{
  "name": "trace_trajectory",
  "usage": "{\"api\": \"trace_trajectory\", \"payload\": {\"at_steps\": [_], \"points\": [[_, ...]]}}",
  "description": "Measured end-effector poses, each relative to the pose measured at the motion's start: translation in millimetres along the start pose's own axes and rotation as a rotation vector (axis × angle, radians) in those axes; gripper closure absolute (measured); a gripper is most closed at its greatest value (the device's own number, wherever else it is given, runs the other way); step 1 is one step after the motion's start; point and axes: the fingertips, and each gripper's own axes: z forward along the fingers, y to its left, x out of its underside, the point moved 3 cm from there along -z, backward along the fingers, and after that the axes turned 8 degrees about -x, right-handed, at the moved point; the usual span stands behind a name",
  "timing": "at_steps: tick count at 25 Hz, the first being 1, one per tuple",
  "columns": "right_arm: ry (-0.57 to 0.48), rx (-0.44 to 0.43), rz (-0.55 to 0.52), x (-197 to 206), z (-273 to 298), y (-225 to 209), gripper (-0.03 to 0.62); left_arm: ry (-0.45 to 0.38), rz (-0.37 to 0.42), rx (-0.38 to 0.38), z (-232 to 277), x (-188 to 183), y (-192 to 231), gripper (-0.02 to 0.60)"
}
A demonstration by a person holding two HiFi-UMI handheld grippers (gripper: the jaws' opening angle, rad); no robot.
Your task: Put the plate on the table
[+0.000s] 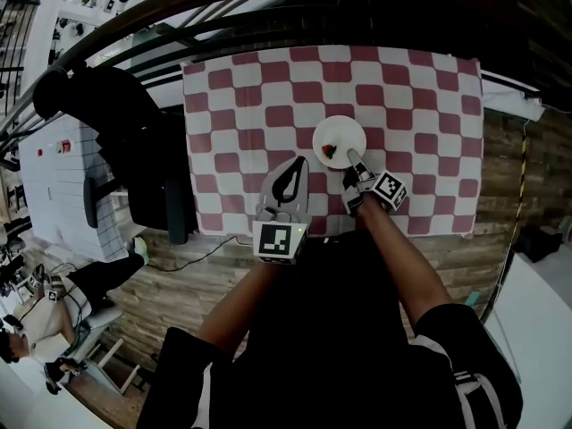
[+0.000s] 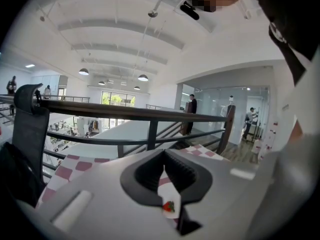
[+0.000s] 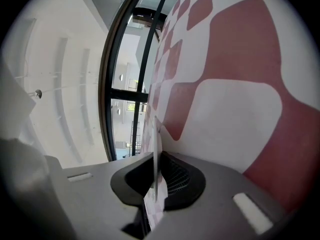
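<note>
A white plate (image 1: 340,132) with a small red, strawberry-like piece (image 1: 329,149) on it is over the red-and-white checked tablecloth (image 1: 250,105). My right gripper (image 1: 354,161) is shut on its near rim. In the right gripper view the plate (image 3: 156,149) shows edge-on between the jaws of that gripper (image 3: 156,184), parallel to the cloth (image 3: 235,109); whether it touches the cloth I cannot tell. My left gripper (image 1: 298,163) hangs over the cloth left of the plate, shut on nothing. Past the left gripper's (image 2: 163,158) closed jaws, the plate (image 2: 170,191) and the red piece (image 2: 168,206) show.
A dark railing (image 1: 268,7) runs along the table's far side. A black office chair (image 1: 134,150) stands off the table's left edge. Wooden floor (image 1: 500,177) lies to the right. A person (image 1: 36,329) sits at the lower left.
</note>
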Motion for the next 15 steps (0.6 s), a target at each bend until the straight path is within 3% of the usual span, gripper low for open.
{"api": "trace_trajectory", "payload": {"at_steps": [3, 7, 11, 15], "points": [[0.002, 0.016, 0.023, -0.8, 0.1, -1.8, 0.574, -0.015, 0.034, 0.030, -1.1, -2.4, -7.8, 0.572], [0.010, 0.084, 0.040, -1.1, -2.0, -5.3, 0.569, -0.016, 0.025, 0.029, -1.5, -3.1, -8.1, 0.572], [0.019, 0.139, 0.015, -2.6, -8.0, -3.7, 0.466, -0.021, 0.018, 0.030, -4.3, -2.9, -9.4, 0.572], [0.034, 0.178, -0.035, -4.2, -14.6, 2.9, 0.453, -0.023, 0.009, 0.031, -9.6, -0.8, -11.8, 0.572]]}}
